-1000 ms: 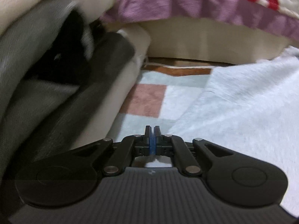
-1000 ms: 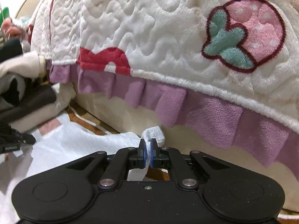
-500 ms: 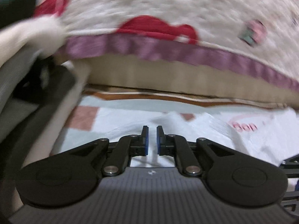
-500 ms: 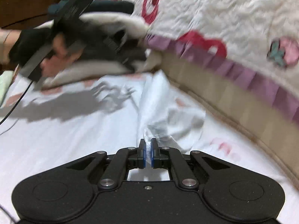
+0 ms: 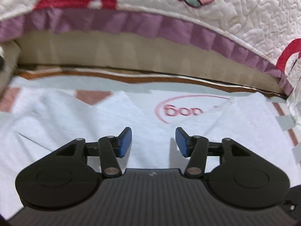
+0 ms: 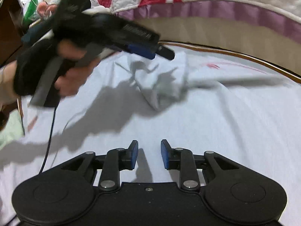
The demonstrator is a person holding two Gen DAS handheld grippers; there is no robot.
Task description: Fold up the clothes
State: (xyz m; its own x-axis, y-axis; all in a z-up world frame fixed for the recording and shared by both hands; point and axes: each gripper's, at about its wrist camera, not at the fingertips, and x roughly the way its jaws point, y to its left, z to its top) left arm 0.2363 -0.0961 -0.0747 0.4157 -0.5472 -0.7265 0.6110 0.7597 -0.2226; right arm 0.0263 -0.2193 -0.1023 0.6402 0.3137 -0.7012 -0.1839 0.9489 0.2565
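A pale blue-white garment [image 5: 79, 120] with a pink printed logo [image 5: 180, 111] lies spread on the floor mat. It also fills the right wrist view [image 6: 216, 116], with a folded-over sleeve bunched up [image 6: 165, 82] near its far edge. My left gripper [image 5: 153, 142] is open and empty just above the cloth. My right gripper [image 6: 149, 154] is open and empty above the cloth. The left gripper, held in a gloved hand, also shows in the right wrist view [image 6: 148, 50], over the bunched sleeve.
A quilted white bedspread with a purple frill [image 5: 169, 24] hangs over a beige bed base [image 5: 112, 54] right behind the garment. A checked mat with a brown border [image 5: 90, 96] lies under it. Folded clothes sit at far left [image 6: 33, 32].
Both grippers were shut on the garment's edge, carried it over and have opened, leaving the cloth lying on the mat. The left gripper swung right, away from the clothes pile.
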